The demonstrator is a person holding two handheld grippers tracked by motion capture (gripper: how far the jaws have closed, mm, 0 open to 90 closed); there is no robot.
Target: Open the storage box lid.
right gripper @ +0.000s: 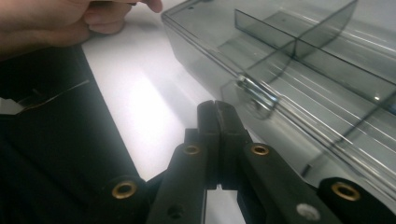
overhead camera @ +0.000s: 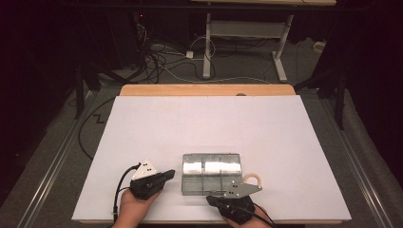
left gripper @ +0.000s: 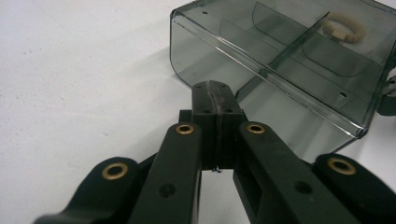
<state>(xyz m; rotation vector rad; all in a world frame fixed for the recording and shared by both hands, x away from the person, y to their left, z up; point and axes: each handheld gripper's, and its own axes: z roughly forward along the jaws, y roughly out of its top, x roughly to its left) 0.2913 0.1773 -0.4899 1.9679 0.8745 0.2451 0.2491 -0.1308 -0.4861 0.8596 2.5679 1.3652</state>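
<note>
right gripper (right gripper: pixel 215 106) fingers pressed together, empty | clear divided box (right gripper: pixel 299 74) just beside | hand (right gripper: pixel 60 21) upper left

I'm looking at two black grippers: the left gripper (overhead camera: pixel 167 174) is wearing a grey three-cornered plate (overhead camera: pixel 146 169) and trailing a black cable (overhead camera: pixel 119 186); the right gripper (right gripper: pixel 216 106) is showing brass-ringed pivots (right gripper: pixel 192 150) along matte black linkage arms.

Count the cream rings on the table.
1: the cream ring lies on the white table beside the clear box, at its right near corner. The right gripper may hide others.
</note>
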